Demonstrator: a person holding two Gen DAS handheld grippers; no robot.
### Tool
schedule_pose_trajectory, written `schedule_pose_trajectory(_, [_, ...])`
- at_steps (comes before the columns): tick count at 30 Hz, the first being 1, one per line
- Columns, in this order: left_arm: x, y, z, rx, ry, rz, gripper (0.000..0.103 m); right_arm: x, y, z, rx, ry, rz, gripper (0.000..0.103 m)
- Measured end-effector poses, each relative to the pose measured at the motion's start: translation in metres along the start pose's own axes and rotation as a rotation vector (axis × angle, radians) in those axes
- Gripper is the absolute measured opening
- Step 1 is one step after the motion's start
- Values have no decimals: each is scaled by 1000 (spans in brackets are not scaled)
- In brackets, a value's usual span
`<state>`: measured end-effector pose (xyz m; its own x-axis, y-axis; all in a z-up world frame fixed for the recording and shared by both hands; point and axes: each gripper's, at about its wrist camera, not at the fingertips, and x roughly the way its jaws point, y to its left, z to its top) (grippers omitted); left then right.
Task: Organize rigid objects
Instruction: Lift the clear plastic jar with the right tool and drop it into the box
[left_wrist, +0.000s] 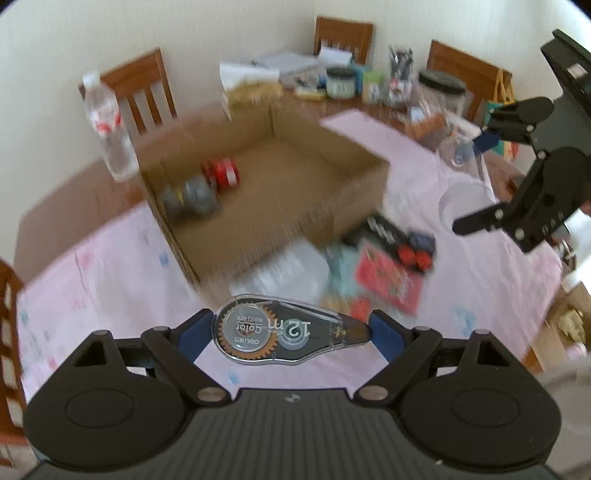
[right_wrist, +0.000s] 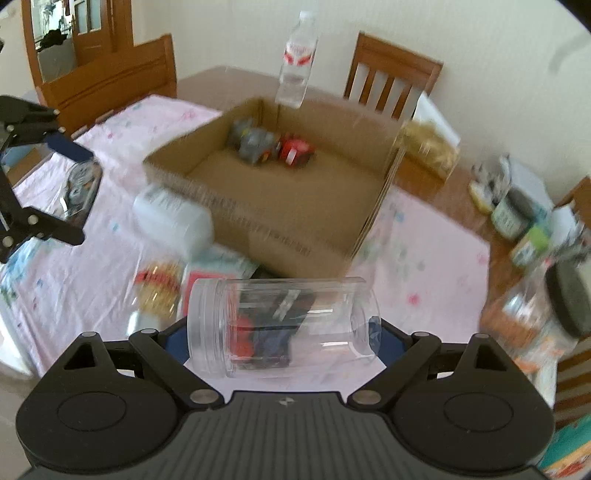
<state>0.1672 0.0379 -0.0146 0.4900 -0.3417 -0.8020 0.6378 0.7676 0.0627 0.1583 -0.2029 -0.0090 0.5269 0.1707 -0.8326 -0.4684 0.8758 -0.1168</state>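
Left gripper (left_wrist: 291, 330) is clamped end to end on a correction tape dispenser (left_wrist: 284, 330), which sits flat between the blue pads at the lower centre of the left wrist view; right gripper (right_wrist: 282, 332) is clamped on a clear plastic jar (right_wrist: 280, 326) lying sideways between its pads at the lower centre of the right wrist view. Both loads hang above the table, short of the open cardboard box (left_wrist: 266, 192) that fills the middle of each frame. Risk one: the dispenser is held only at its narrow tips, so a sudden turn could probably pivot it out of the pads. Risk two: the jar wall is smooth and curved, and the pads appear to bear on its ends, so it could slip or roll free if the grip eases. Risk three: both views are motion-blurred, and a load could strike the near wall of the box instead of clearing it. Risk four: the right gripper shows at the right edge of the left view, near enough that both entering the box together could collide. Inside the box, grey and red tape rolls (left_wrist: 207, 184) lie against the far left wall. A pink tablecloth (left_wrist: 92, 273) covers a wooden table; loose items lie beside the box, a water bottle (left_wrist: 107, 125) stands behind it, and wooden chairs (left_wrist: 147, 92) line a pale wall.
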Motion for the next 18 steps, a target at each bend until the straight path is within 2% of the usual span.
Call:
schedule_pose_trajectory(3, [7, 7, 23, 4, -44, 23, 89, -1, -8, 15, 0, -37, -10, 96])
schedule_pose_trajectory(8, [31, 20, 52, -10, -62, 53, 89, -1, -17, 36, 6, -85, -18, 96])
schedule_pose_trajectory(14, [66, 24, 62, -49, -38, 70, 89, 5, -24, 51, 19, -108, -17, 96])
schedule_pose_trajectory(18, [78, 26, 61, -93, -52, 86, 90, 12, -27, 58, 20, -110, -8, 96])
